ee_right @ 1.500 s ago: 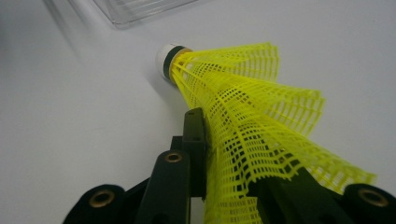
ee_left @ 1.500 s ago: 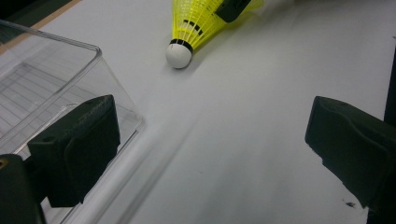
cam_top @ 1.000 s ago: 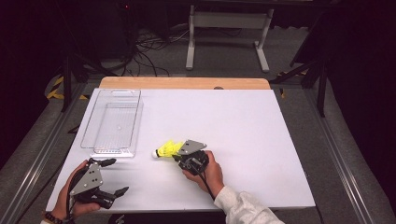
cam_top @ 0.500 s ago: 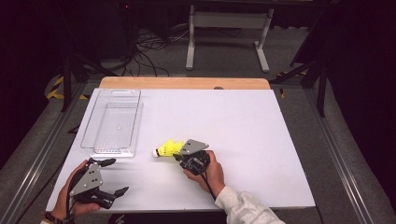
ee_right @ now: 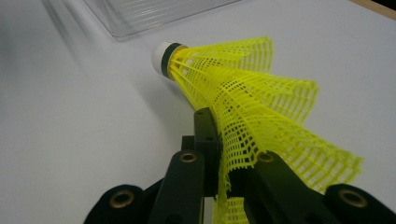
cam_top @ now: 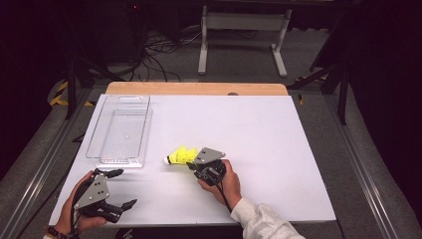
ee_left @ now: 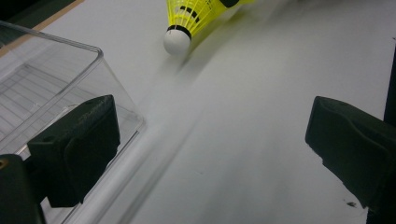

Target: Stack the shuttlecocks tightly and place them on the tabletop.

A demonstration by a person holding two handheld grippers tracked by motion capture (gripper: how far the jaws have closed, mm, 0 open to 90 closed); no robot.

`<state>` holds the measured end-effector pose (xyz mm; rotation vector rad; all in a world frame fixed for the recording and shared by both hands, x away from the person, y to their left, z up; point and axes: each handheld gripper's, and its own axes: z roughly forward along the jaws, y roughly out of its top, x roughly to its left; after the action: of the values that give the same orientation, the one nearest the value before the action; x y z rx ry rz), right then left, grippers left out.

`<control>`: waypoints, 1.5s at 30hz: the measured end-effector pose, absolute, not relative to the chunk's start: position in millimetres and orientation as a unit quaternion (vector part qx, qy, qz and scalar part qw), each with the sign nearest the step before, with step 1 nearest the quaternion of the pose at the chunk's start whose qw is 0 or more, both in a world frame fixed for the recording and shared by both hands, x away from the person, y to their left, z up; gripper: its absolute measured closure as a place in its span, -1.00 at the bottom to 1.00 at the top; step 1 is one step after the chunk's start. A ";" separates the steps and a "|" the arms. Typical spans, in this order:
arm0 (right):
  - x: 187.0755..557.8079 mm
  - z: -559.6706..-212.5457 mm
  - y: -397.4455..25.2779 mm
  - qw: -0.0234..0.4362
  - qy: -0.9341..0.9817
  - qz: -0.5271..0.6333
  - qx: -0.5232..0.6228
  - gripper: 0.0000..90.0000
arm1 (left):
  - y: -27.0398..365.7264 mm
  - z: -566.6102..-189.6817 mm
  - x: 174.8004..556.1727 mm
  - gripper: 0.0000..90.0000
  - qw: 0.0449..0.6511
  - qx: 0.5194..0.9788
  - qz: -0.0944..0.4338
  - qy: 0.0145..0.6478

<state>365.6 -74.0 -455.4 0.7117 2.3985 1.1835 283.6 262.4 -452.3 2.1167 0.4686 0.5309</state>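
High view, right claw point(cam_top: 195, 163): held in the person's right hand point(cam_top: 225, 180) near the middle of the bench's front half, clenched on the yellow mesh skirt of the shuttlecock point(cam_top: 179, 157).
High view, shuttlecock: lies low over the white bench point(cam_top: 278, 144), white cork tip pointing left toward the clear tray point(cam_top: 120, 130); tip and tray are near but apart.
High view, left claw point(cam_top: 121, 188): at the front left corner of the bench, in the person's left hand point(cam_top: 74, 215), jaws spread wide and holding nothing, well apart from the shuttlecock.
High view, clear tray: on the left side of the bench, long side running away from the person.
Left gripper view, left claw point(ee_left: 212, 149): released, two black jaws far apart, bare bench between them.
Left gripper view, clear tray point(ee_left: 56, 79): its corner sits just behind the jaw at the left of the view.
Left gripper view, shuttlecock point(ee_left: 187, 21): farther off at the top, cork tip down near the bench.
Right gripper view, right claw point(ee_right: 219, 140): jaws closed on the skirt's edge.
Right gripper view, shuttlecock point(ee_right: 243, 93): cork tip points away toward the clear tray point(ee_right: 154, 14), skirt fanned out to the right.
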 end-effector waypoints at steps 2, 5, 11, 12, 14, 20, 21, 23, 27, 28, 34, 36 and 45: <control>365.9 -454.3 -75.2 0.187 0.850 0.422 0.254 0.95 | 262.6 -452.2 283.6 -0.91 0.439 0.852 0.214 0.188; 366.1 -452.3 -77.1 0.189 0.848 0.425 0.255 0.95 | 262.6 -452.2 283.7 -0.91 0.439 0.852 0.214 0.188; 366.6 -449.4 -80.7 0.192 0.844 0.429 0.257 0.95 | 262.5 -452.2 283.5 -0.91 0.439 0.852 0.215 0.188; 366.6 -448.9 -81.4 0.194 0.843 0.430 0.258 0.95 | 262.5 -452.2 283.5 -0.91 0.439 0.852 0.214 0.188; 366.7 -447.7 -82.8 0.194 0.842 0.432 0.259 0.95 | 262.3 -452.3 283.6 -0.91 0.439 0.852 0.213 0.189; 367.1 -444.2 -86.8 0.197 0.838 0.436 0.262 0.96 | 262.3 -452.5 284.0 -0.91 0.440 0.851 0.214 0.189; 367.3 -443.8 -87.5 0.198 0.837 0.437 0.262 0.96 | 262.3 -452.5 284.0 -0.91 0.440 0.851 0.214 0.189; 367.3 -442.3 -89.4 0.199 0.835 0.439 0.264 0.96 | 262.0 -452.5 283.7 -0.91 0.440 0.852 0.213 0.189; 367.8 -439.0 -93.2 0.202 0.831 0.445 0.267 0.96 | 262.0 -452.6 283.9 -0.91 0.440 0.851 0.213 0.190; 367.9 -438.2 -94.2 0.203 0.829 0.446 0.269 0.96 | 262.0 -452.6 283.9 -0.91 0.440 0.851 0.213 0.190; 368.9 -433.9 -100.3 0.208 0.823 0.452 0.273 0.96 | 262.1 -452.5 283.8 -0.91 0.441 0.851 0.213 0.190; 368.9 -432.2 -102.3 0.209 0.821 0.454 0.275 0.96 | 262.1 -452.4 283.7 -0.91 0.441 0.851 0.213 0.190; 369.6 -428.0 -106.8 0.215 0.816 0.459 0.277 0.96 | 262.3 -452.4 283.8 -0.91 0.440 0.851 0.215 0.189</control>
<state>369.6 -106.8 -428.0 0.7687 2.2644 1.2731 283.8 262.3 -452.4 2.1136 0.4704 0.5328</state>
